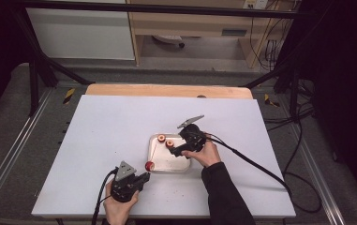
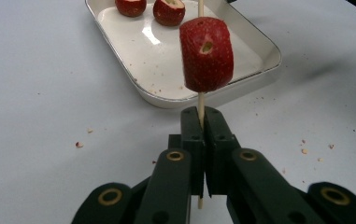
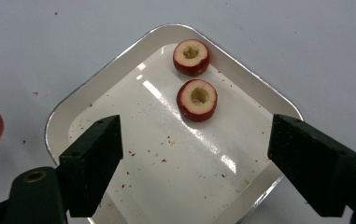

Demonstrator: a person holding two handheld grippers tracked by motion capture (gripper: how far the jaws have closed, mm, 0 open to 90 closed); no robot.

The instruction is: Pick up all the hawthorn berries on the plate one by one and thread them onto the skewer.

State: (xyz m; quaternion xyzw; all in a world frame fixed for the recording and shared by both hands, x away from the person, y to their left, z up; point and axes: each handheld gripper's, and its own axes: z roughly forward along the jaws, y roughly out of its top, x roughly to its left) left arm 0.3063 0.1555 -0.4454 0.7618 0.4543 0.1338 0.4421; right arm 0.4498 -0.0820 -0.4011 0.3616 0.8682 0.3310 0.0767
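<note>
We see the left tool (image 2: pixel 202 116) clamped on a thin skewer (image 2: pixel 201 105) threaded through a red fruit piece (image 2: pixel 207 53), just beside the white tray (image 3: pixel 61 116) on the bench (image 1: pixel 110 126). The right tool (image 3: pixel 194 163) hovers wide open above the tray, where two hollowed red pieces (image 3: pixel 197 99) lie.

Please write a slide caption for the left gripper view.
Left gripper holds a skewer with one red fruit piece.

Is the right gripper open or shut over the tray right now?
Open. The right gripper has its jaws spread wide above the tray, with nothing between them; two fruit pieces lie beyond.
</note>
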